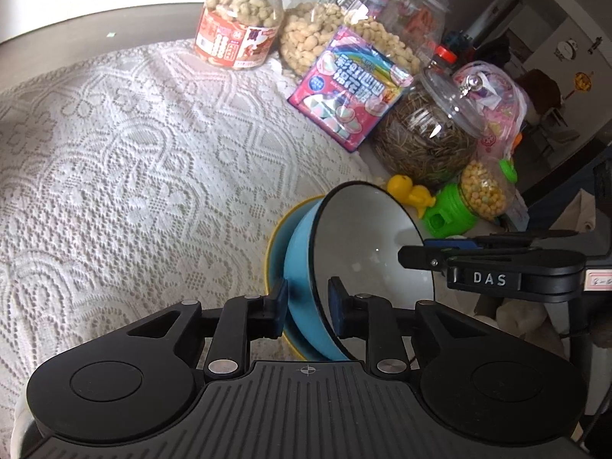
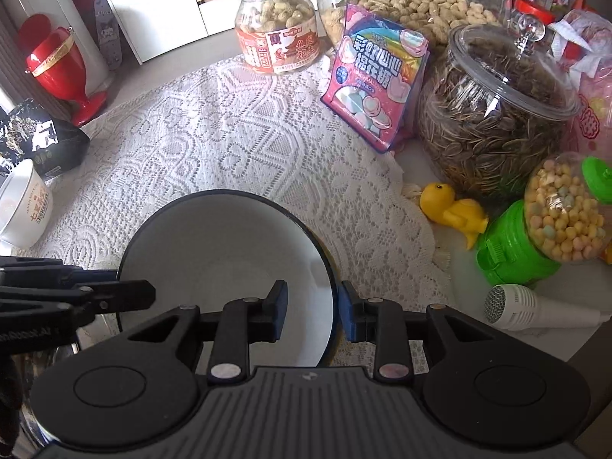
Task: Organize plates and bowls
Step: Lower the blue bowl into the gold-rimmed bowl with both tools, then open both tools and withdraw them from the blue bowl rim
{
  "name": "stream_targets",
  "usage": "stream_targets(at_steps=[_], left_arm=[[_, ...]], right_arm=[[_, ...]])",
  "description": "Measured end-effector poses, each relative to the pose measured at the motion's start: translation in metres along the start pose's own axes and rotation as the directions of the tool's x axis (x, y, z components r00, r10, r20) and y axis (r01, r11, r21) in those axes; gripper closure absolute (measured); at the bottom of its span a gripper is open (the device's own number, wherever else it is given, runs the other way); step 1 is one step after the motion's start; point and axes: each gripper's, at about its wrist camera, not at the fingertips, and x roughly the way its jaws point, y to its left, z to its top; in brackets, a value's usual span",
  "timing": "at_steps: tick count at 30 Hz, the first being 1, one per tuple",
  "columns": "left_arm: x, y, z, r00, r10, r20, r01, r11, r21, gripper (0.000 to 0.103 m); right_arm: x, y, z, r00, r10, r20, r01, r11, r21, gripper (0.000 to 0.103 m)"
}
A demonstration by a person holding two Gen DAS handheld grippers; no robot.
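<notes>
Left wrist view: the left gripper [image 1: 306, 306] straddles the near wall of a blue bowl [image 1: 306, 267], one pad outside on the blue side, the other inside against the white lining. The bowl stands tilted steeply on edge, its opening turned toward the right gripper [image 1: 417, 258], and its lower side sits inside a yellow-rimmed bowl [image 1: 272, 244] on the lace tablecloth [image 1: 134, 153]. The left pads look close to the wall, though actual pressing cannot be confirmed.

From the right wrist view, the right gripper [image 2: 311, 311] brackets the opposite rim of the same bowl [image 2: 222, 252], with small gaps visible at both pads, so it appears loose rather than clamped. The left gripper [image 2: 149, 292] reaches in from the left edge.

The coming move probably turns on the tilt: the bowl leans between both grippers, equally near each, and needs laying flat into the dish beneath.

Counted: two nested bowls, one white paper cup [image 2: 23, 202], no plates visible, four snack jars, one sweets packet [image 2: 376, 80].
</notes>
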Motion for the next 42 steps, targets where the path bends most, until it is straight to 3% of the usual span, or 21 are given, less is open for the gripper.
stream_targets(at_steps=[5, 11, 15, 18, 26, 27, 29, 32, 36, 39, 41, 42], left_arm=[[-0.015, 0.002, 0.004, 0.998, 0.036, 0.042, -0.036, 0.999, 0.000, 0.078], [0.000, -0.002, -0.003, 0.997, 0.073, 0.010, -0.073, 0.997, 0.026, 0.079], [0.006, -0.007, -0.006, 0.996, 0.092, 0.001, -0.091, 0.994, 0.054, 0.079], [0.009, -0.008, -0.008, 0.998, 0.064, -0.012, -0.063, 0.996, 0.055, 0.078], [0.002, -0.013, -0.011, 0.993, 0.114, 0.020, -0.115, 0.990, 0.082, 0.080], [-0.001, -0.014, -0.011, 0.992, 0.121, 0.030, -0.123, 0.989, 0.086, 0.080], [-0.009, -0.015, -0.011, 0.991, 0.127, 0.050, -0.131, 0.987, 0.089, 0.080], [-0.023, -0.014, -0.013, 0.990, 0.111, 0.082, -0.118, 0.990, 0.082, 0.080], [-0.051, 0.004, -0.017, 0.987, 0.092, 0.135, -0.097, 0.995, 0.029, 0.080], [-0.080, 0.039, -0.018, 0.974, 0.109, 0.196, -0.099, 0.993, -0.062, 0.080], [-0.107, 0.072, -0.019, 0.945, 0.179, 0.273, -0.147, 0.980, -0.135, 0.080], [-0.121, 0.090, -0.019, 0.923, 0.235, 0.306, -0.187, 0.966, -0.177, 0.080]], right_arm=[[0.000, 0.000, -0.001, 1.000, 0.019, -0.010, -0.019, 1.000, 0.015, 0.073], [-0.004, 0.002, -0.002, 1.000, 0.017, 0.012, -0.018, 1.000, 0.023, 0.073], [-0.004, 0.006, -0.005, 1.000, -0.003, 0.027, 0.003, 1.000, -0.021, 0.073], [-0.005, 0.010, -0.007, 0.999, -0.016, 0.033, 0.018, 0.998, -0.060, 0.072], [-0.017, 0.030, -0.010, 0.993, -0.100, 0.060, 0.109, 0.980, -0.169, 0.070], [-0.023, 0.033, -0.009, 0.990, -0.113, 0.082, 0.126, 0.976, -0.178, 0.068], [-0.036, 0.042, -0.008, 0.984, -0.125, 0.129, 0.149, 0.969, -0.196, 0.054], [-0.058, 0.058, -0.006, 0.981, -0.090, 0.174, 0.127, 0.968, -0.214, 0.036], [-0.077, 0.093, -0.006, 0.978, -0.022, 0.209, 0.078, 0.961, -0.264, 0.030], [-0.078, 0.125, -0.002, 0.978, 0.002, 0.207, 0.058, 0.956, -0.287, 0.029], [-0.073, 0.149, 0.004, 0.984, 0.024, 0.176, 0.033, 0.950, -0.311, 0.029], [-0.068, 0.162, 0.008, 0.988, 0.037, 0.151, 0.015, 0.945, -0.328, 0.029]])
